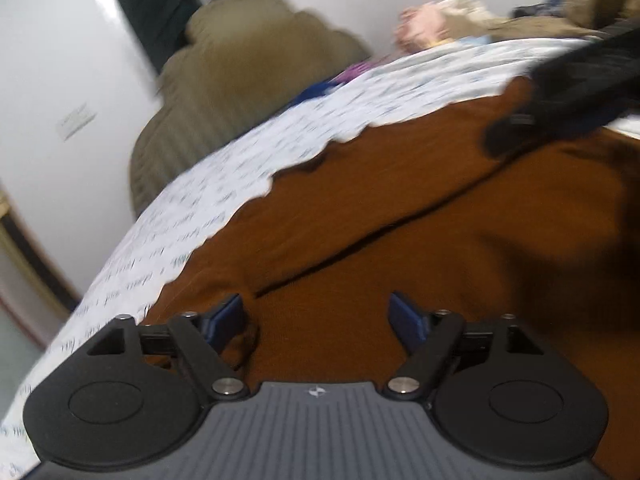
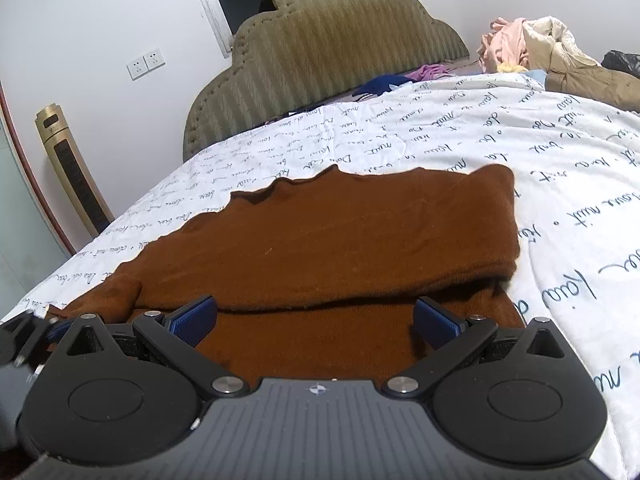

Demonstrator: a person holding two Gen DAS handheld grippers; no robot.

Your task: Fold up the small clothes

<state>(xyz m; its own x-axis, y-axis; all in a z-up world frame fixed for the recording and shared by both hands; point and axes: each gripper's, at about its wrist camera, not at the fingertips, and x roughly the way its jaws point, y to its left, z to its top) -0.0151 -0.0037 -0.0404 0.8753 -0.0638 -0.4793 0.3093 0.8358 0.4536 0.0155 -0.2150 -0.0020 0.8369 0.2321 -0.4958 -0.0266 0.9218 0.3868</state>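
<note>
— Where's the garment?
— The brown sweater [image 2: 328,248] lies folded on the lettered bedsheet [image 2: 560,152].
— And your grippers?
— My left gripper [image 1: 318,316] and right gripper [image 2: 316,316] gape wide above it, gripping nothing.

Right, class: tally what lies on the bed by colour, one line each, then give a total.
Brown garment: 1
Dark blue garment: 1
Purple garment: 1
Pink garment: 1
Cream garment: 1
Tan coat: 1
Total: 6
</note>
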